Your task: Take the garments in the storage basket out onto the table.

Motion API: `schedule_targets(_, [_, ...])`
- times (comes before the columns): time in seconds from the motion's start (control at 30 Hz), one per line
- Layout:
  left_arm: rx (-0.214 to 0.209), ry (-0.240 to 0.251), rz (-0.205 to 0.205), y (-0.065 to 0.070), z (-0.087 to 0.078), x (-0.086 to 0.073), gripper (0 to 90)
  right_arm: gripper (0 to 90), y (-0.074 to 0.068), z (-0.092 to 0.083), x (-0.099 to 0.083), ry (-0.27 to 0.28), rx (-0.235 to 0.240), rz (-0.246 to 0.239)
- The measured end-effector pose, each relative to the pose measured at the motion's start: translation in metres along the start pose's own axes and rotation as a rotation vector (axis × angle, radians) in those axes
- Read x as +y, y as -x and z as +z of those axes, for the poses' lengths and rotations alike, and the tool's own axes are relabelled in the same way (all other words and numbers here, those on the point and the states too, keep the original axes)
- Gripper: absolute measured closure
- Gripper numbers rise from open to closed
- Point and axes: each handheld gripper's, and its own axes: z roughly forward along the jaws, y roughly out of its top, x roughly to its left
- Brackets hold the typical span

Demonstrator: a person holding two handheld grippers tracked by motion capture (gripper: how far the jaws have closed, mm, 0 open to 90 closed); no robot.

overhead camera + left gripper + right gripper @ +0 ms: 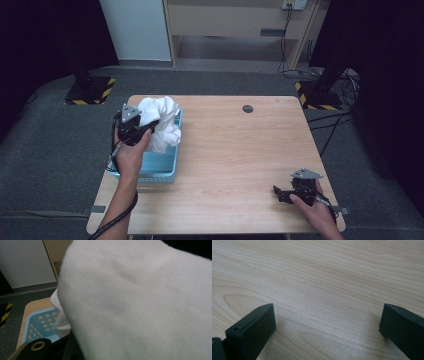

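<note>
A bunched white cloth sits heaped over the far end of a light blue perforated basket at the table's left side. My left gripper is at the cloth's left side and shut on it. In the left gripper view the white cloth hangs right in front of the camera and hides the jaw tips, with the basket's holed wall below it. My right gripper rests low at the front right of the table. Its jaws stand wide apart, open, over bare wood.
The wooden table has a dark round grommet near its far edge. Beyond it, stands with yellow-and-black bases sit on the grey floor, with cables at the right and a wooden cabinet behind.
</note>
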Motion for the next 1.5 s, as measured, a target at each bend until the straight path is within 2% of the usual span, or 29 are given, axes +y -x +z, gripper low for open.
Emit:
schedule_targets(0.2, [-0.010,0.028,0.011,0.008,-0.002,0.007,61.7,0.3,0.000,0.000,0.000,0.000,0.000,0.000])
schedule_targets(0.53, [-0.028,0.047,0.031,0.020,-0.003,0.014,61.7,0.3,0.000,0.000,0.000,0.000,0.000,0.000])
schedule_targets(1.1, [-0.045,0.040,0.035,0.027,0.002,0.008,61.7,0.3,0.000,0.000,0.000,0.000,0.000,0.000])
schedule_targets(1.5, [-0.061,0.031,0.052,0.034,0.009,0.004,61.6,0.4,0.000,0.000,0.000,0.000,0.000,0.000])
